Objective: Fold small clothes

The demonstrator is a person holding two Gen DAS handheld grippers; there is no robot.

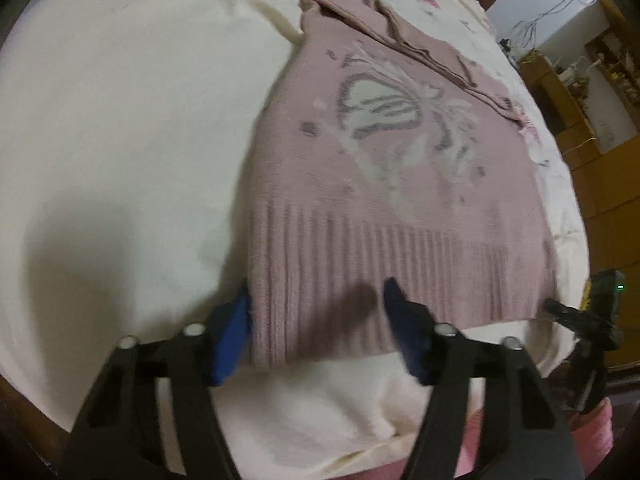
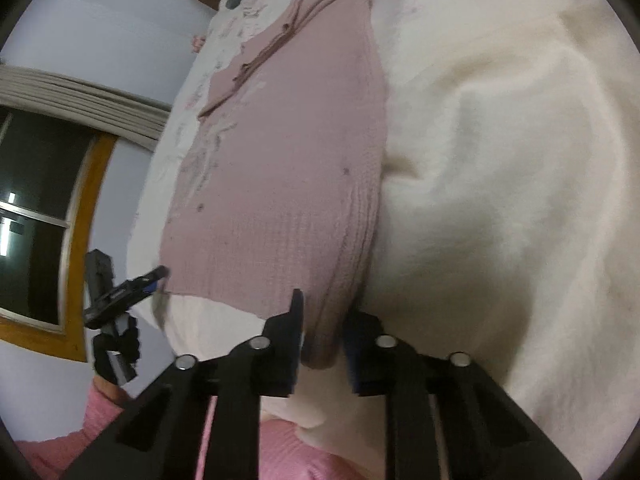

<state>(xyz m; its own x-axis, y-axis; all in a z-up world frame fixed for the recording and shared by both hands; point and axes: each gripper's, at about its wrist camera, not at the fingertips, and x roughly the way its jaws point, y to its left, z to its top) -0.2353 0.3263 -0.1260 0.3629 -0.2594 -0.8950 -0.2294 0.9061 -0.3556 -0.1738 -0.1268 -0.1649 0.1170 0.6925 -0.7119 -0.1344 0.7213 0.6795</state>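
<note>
Both tongs at sweater (image 1: 380, 184) hem — left tongs (image 1: 316, 320) wide | right tongs (image 2: 324, 336) pinching corner

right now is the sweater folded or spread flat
Partly folded. The sweater lies on the blanket with both sleeves tucked across the chest; the body is still at full length, with the hem unfolded.

The left wrist view looks low and close along its fingers (image 1: 232, 332) over the sweater (image 1: 400, 184) hem, up the bed (image 1: 120, 120). The right wrist view sits close at the hem's opposite corner, facing the same way. Both share the sweater (image 2: 288, 160), and each sees the other gripper.
</note>
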